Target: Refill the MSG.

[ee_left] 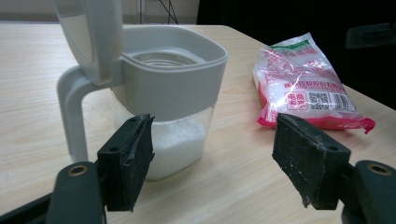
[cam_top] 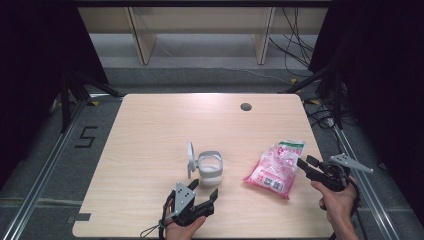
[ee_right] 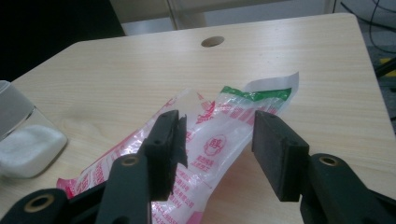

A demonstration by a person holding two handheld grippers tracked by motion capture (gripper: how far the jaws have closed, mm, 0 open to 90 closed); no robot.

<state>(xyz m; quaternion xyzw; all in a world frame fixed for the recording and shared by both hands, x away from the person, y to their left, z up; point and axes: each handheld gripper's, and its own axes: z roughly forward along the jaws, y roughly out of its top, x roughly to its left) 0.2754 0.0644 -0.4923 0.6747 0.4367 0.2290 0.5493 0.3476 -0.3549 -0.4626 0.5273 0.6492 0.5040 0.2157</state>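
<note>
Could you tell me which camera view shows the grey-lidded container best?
The left gripper view: the container stands close, lid flipped up, white powder visible inside. The high view shows it small at the table's middle; the right gripper view catches just its lower corner.

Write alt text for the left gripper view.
A clear container with a grey collar, its lid flipped up, holds white granules on a wooden table. The left gripper points at it with jaws open and nothing between them. A pink-and-white bag lies to the right.
</note>
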